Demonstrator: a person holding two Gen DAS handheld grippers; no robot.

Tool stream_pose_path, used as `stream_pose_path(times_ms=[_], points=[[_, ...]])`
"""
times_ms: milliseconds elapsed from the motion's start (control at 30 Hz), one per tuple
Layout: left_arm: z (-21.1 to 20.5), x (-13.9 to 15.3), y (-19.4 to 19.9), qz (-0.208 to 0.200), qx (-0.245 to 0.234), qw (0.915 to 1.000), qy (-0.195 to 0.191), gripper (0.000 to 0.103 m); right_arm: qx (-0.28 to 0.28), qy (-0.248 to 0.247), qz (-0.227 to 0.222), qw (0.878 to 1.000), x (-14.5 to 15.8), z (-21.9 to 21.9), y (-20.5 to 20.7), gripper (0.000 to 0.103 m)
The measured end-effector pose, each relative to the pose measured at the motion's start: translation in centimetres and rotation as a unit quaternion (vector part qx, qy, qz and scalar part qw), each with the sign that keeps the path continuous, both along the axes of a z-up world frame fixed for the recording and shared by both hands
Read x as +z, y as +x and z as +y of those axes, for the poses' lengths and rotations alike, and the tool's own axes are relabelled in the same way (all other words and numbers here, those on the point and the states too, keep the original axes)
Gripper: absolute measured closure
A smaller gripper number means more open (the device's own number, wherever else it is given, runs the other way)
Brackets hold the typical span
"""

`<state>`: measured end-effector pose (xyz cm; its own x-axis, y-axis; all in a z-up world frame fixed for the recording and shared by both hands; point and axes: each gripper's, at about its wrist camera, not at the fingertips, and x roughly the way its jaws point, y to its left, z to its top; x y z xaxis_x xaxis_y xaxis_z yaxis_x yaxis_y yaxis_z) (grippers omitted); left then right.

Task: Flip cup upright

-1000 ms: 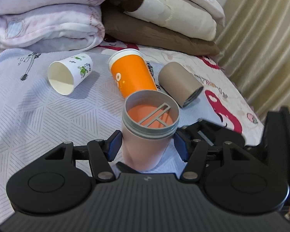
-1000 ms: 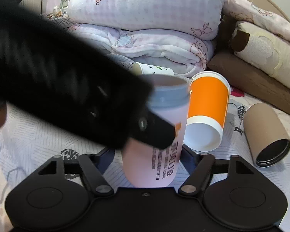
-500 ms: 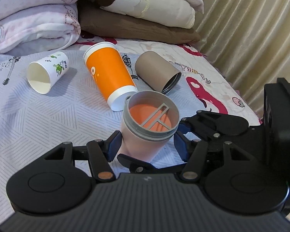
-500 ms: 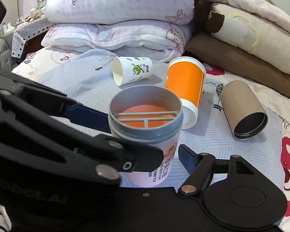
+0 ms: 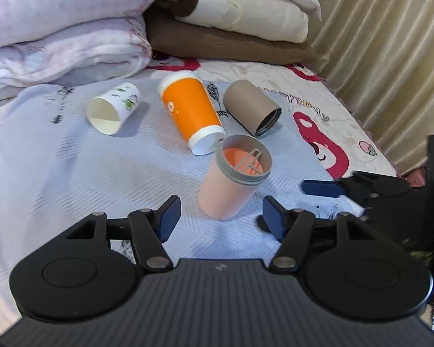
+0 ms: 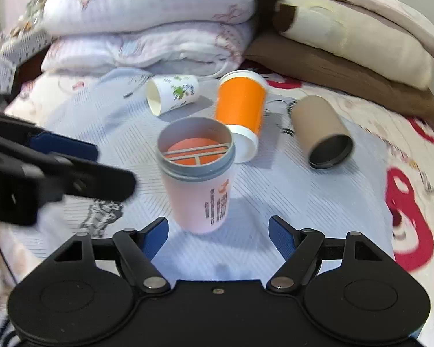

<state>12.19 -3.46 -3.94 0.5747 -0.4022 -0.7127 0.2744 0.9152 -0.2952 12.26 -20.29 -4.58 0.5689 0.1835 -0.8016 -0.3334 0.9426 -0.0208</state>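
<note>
Cup (image 6: 198, 177) upright on bed (image 6: 275, 202), mouth up, printed text seen only from right wrist. Left tool (image 5: 220, 217) spread wide, low before cup, touching nothing. Right tool (image 6: 218, 235) likewise agape, clear of cup.

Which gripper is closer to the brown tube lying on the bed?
Right. The right gripper is open just behind the pink cup, the brown tube ahead to its right. The left gripper sits farther left.

Black left gripper (image 5: 220, 217) and right gripper (image 6: 218, 232), blue-padded jaws, silver pivot screws.
</note>
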Motion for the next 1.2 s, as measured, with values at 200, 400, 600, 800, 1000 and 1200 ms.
stream_pose_path(times_ms=[200, 400, 600, 800, 1000, 1200], points=[[0.9, 2.6, -3.3, -0.011, 0.04, 0.999, 0.019, 0.039, -0.032, 0.046, -0.032, 0.998, 4.5, -1.8, -3.1, 0.022], [1.1, 5.1, -6.4, -0.028, 0.065, 0.9961, 0.053, 0.036, -0.061, 0.067, -0.058, 0.994, 6.9, -2.0, -5.7, 0.021], [1.3, 6.7, -8.7, -0.033, 0.087, 0.9926, 0.079, 0.033, -0.074, 0.037, -0.092, 0.992, 8.6, -1.3, -8.4, 0.021], [2.0, 6.9, -10.1, -0.034, 0.103, 0.9894, 0.097, 0.031, -0.072, 0.029, -0.112, 0.991, 10.5, -1.0, -11.0, 0.019], [2.6, 7.0, -11.5, -0.04, 0.113, 0.9884, 0.092, 0.023, -0.079, 0.028, -0.121, 0.989, 11.1, -0.4, -12.6, 0.015], [2.9, 6.8, -12.6, -0.045, 0.129, 0.9856, 0.1, 0.009, -0.1, 0.022, -0.111, 0.989, 10.8, -0.1, -13.1, 0.003]])
